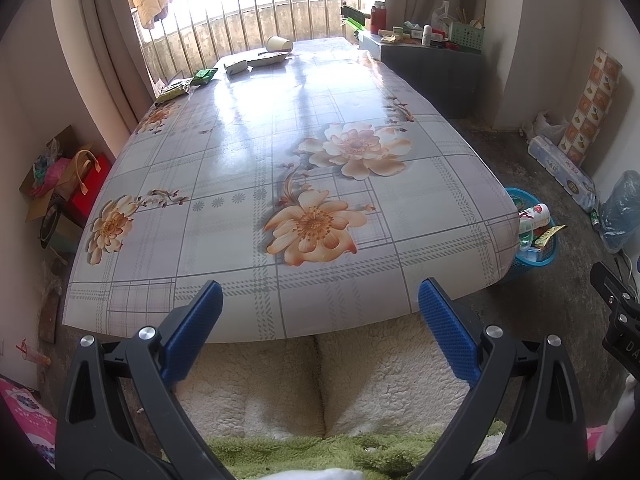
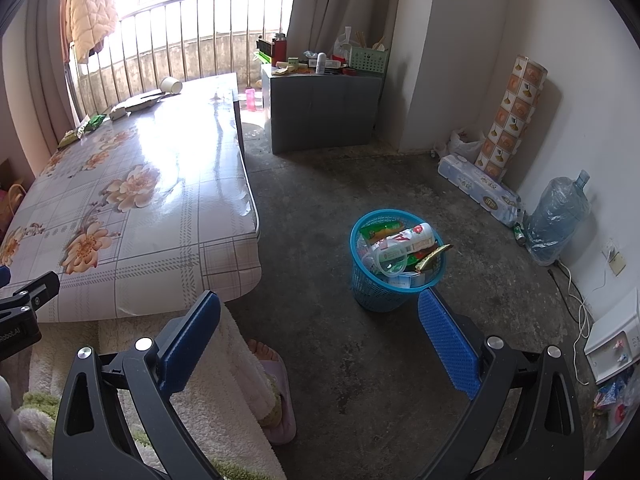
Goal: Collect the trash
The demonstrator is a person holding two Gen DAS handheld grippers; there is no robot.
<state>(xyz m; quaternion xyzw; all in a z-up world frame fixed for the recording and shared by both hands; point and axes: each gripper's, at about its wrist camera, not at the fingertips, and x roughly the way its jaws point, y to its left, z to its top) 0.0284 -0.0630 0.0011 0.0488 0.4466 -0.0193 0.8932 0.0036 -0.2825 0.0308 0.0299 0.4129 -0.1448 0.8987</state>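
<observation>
A blue plastic basket (image 2: 394, 288) full of wrappers and a bottle stands on the floor right of the table; it also shows in the left wrist view (image 1: 536, 258). On the table's far end lie a tipped paper cup (image 1: 280, 44), a flat paper tray (image 1: 270, 58), a crumpled pale wrapper (image 1: 236, 66), a green packet (image 1: 204, 76) and a green-yellow packet (image 1: 174, 90). My left gripper (image 1: 320, 304) is open and empty at the table's near edge. My right gripper (image 2: 320, 316) is open and empty above the floor, just short of the basket.
The flowered table (image 1: 224, 216) fills the left. A grey cabinet (image 2: 324, 108) with clutter stands at the back. A water jug (image 2: 556, 216), paper rolls (image 2: 476, 188) and cables line the right wall. Bags (image 1: 80, 184) sit left of the table. My knees and slippered foot (image 2: 272, 384) are below.
</observation>
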